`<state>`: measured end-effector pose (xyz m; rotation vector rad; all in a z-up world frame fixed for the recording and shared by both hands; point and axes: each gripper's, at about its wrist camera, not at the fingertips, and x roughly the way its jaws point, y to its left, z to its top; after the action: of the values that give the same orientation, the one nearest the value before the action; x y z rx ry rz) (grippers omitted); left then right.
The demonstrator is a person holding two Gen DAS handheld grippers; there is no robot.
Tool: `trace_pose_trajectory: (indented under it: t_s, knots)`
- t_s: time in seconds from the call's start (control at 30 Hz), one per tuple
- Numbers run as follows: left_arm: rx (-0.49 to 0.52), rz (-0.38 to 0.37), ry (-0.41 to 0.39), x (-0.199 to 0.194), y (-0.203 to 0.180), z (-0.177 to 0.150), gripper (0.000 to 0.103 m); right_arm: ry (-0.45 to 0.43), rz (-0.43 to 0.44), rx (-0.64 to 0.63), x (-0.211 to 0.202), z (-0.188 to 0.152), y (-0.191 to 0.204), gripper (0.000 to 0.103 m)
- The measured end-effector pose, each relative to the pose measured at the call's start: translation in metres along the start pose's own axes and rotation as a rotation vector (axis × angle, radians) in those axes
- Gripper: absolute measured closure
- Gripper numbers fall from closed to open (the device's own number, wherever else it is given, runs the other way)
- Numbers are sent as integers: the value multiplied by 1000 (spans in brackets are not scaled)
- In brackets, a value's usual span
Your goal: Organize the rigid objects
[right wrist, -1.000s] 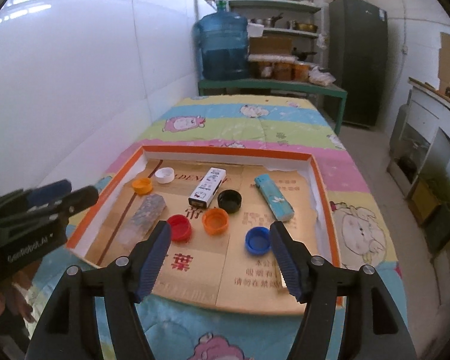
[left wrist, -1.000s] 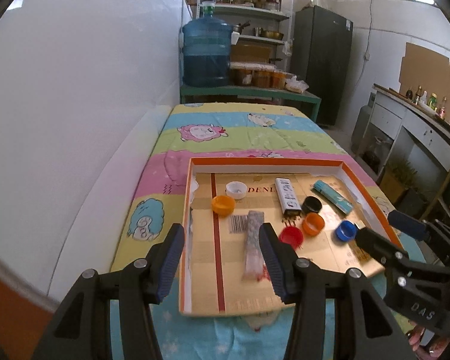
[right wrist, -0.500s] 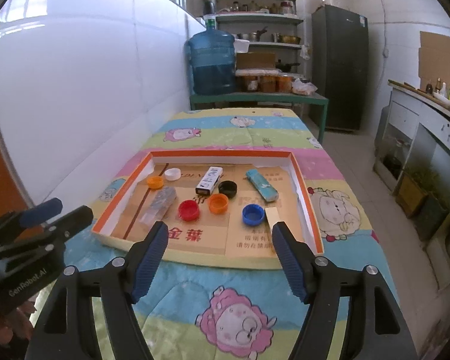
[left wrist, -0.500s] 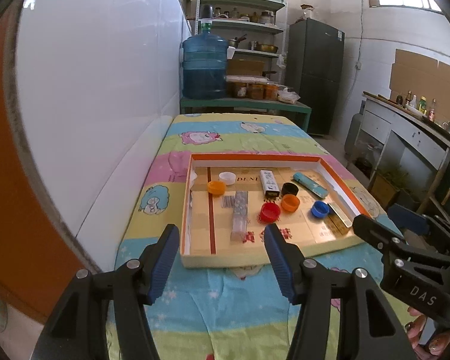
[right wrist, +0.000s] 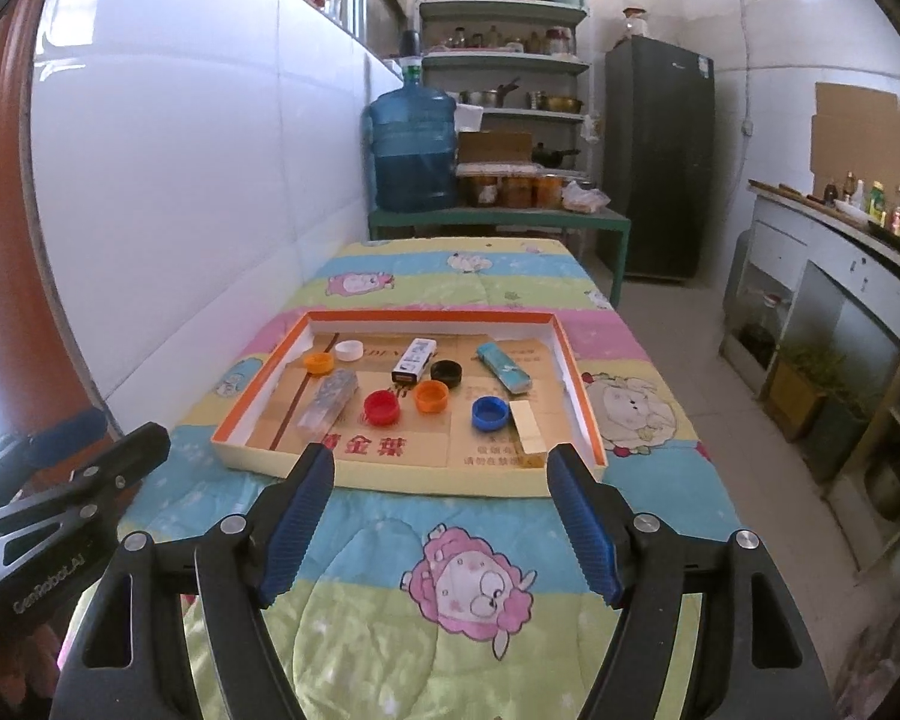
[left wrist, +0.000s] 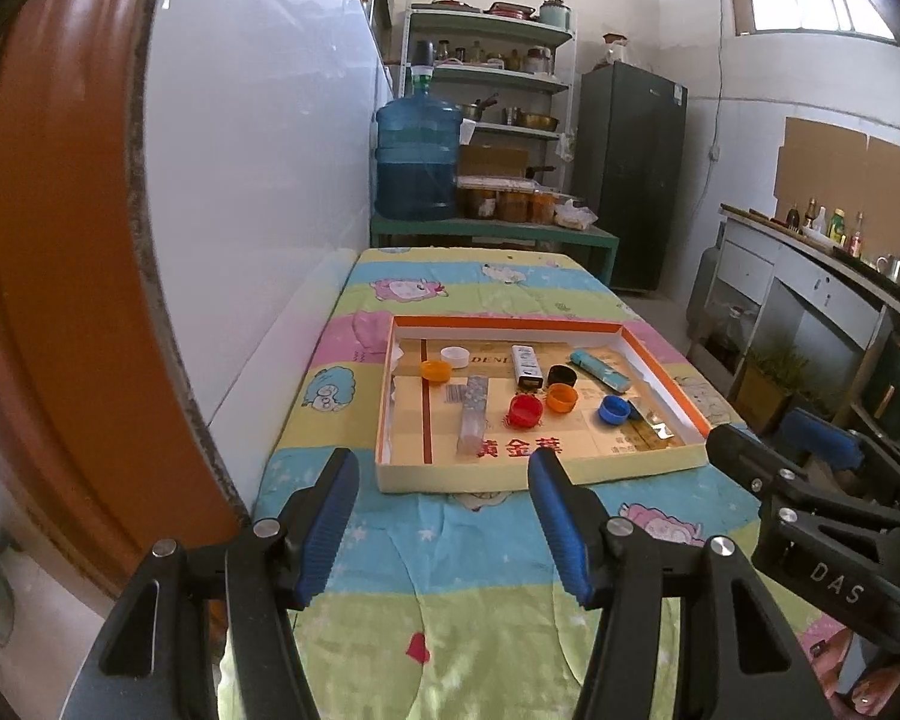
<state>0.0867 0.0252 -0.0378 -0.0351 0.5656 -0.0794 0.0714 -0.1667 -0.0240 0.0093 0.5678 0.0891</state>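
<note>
A shallow orange-rimmed cardboard tray lies on the cartoon quilt. Inside it are bottle caps: white, two orange, red, black and blue. Small boxes lie among them: a clear speckled one, a white carton, a teal one and a cream one. My left gripper hangs open and empty short of the tray's near edge. The jaws of my right gripper are opening, with nothing between them, also short of the tray.
The bed runs along a white tiled wall on the left. A blue water jug, shelves and a dark fridge stand beyond its far end. A counter lines the right side across a tiled aisle.
Both grippers have drawn back and up from over the tray, so the tray now looks smaller and farther. Both sets of jaws stand a little wider. The tray's contents have not moved.
</note>
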Motion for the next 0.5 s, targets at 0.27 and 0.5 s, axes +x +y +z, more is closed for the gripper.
trace_pose_trajectory:
  t_s: [0.27,0.5]
  knots:
    - [8,-7,-17,-26,-7,-6,45,-11,-5,-1,-23,-7,3,28]
    - [-7,29,-19,-42,-10,-11,45,-29,-18,3,-45,-10,3,28]
